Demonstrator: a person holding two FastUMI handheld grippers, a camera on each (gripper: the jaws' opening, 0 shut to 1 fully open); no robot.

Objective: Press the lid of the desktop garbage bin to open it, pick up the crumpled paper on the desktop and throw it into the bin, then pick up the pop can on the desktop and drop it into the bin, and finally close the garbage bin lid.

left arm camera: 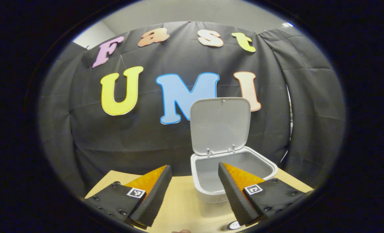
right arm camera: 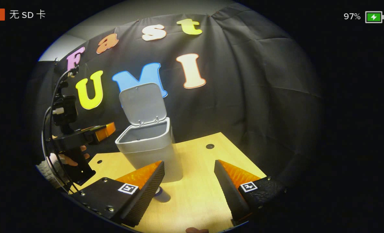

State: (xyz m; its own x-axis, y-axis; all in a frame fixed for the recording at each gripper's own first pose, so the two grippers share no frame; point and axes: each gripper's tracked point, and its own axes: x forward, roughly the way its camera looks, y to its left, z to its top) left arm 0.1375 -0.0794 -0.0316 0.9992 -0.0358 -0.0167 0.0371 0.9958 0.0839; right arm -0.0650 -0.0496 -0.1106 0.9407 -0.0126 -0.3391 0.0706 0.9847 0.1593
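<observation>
The left gripper view is taken from low above the desk (left arm camera: 182, 200), looking forward and slightly down, close to the garbage bin (left arm camera: 211, 191), whose open mouth is seen from just above its rim. The right gripper view is taken from farther back and more to the right, so the garbage bin (right arm camera: 153, 152) is seen whole from its side. The bin, its raised lid (right arm camera: 143, 102), the desk (right arm camera: 195, 191) and the black cloth wall are shared by both views.

No readable txt on any item.
Just square b/w code tags (left arm camera: 136, 193) on left tool (left arm camera: 194, 165) & right tool (right arm camera: 189, 161), both in front of bin (right arm camera: 153, 155); no letters/nos.
</observation>
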